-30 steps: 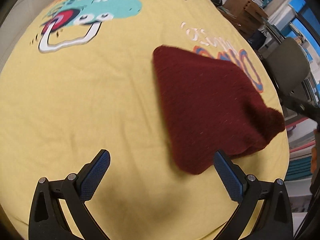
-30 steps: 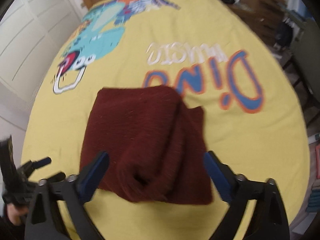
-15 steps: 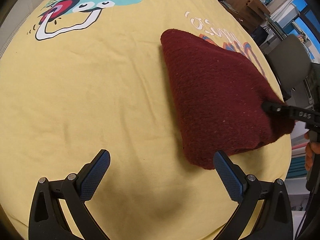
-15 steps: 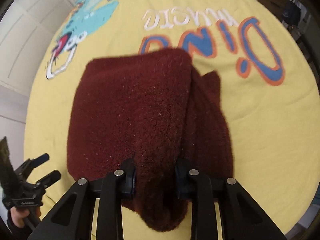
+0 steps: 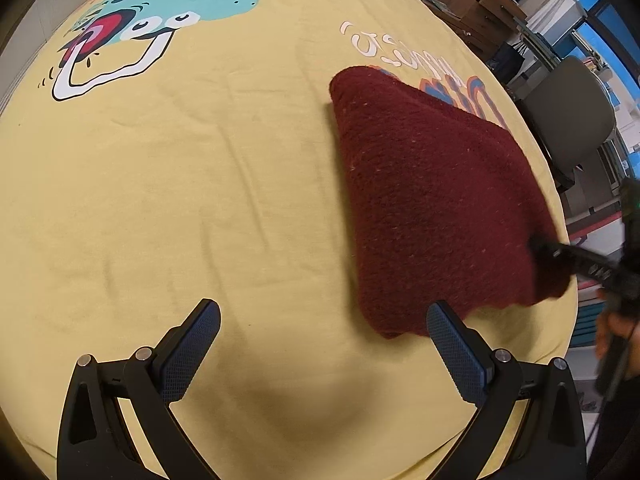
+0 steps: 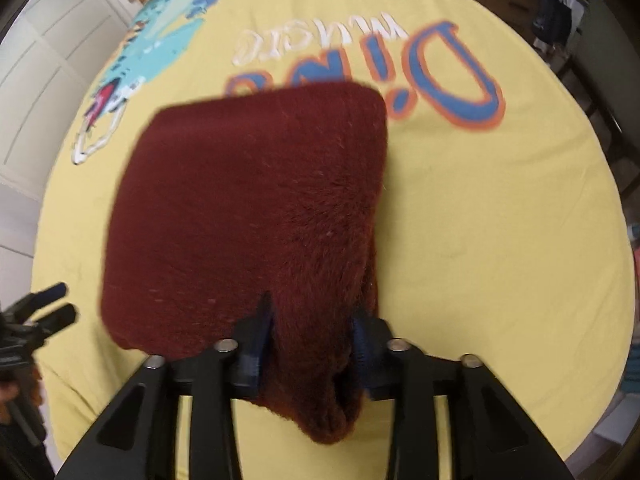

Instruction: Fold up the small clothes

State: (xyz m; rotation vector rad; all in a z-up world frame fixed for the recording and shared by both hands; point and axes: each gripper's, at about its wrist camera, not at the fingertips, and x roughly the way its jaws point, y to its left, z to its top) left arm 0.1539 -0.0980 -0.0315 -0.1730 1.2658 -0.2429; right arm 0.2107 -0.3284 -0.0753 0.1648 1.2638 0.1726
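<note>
Yellow sheet (image 5: 168, 200) — a printed cloth covering the whole work surface, lightly creased, bearing a teal cartoon dinosaur (image 5: 192, 4) toward its far side and blue-and-orange lettering (image 6: 452, 76) with a white line of script above it; whether a bed or a counter lies beneath cannot be told.

Background — a grey chair (image 5: 568, 112) and brown cardboard boxes (image 5: 476, 0) stand beyond the sheet's right edge in the left wrist view; white panelled doors (image 6: 44, 92) appear at the left of the right wrist view.

Dark red knit garment (image 5: 432, 200) — folded into a thick, roughly rectangular pad that lies on the sheet, partly covering the lettering. Its far edge rests flat; its near corner is bunched and raised off the sheet.

Right hand-held gripper (image 6: 312, 344) — its 2 blue-padded fingers (image 6: 260, 332) are clenched on that bunched near corner of the garment, with a fold of cloth hanging below them. In the left wrist view it enters from the right edge, touching the garment's right corner.

Left hand-held gripper (image 5: 320, 344) — released, its 2 fingers spread wide above bare sheet; the right pad (image 5: 456, 352) sits just beside the garment's near corner, and contact cannot be told.
</note>
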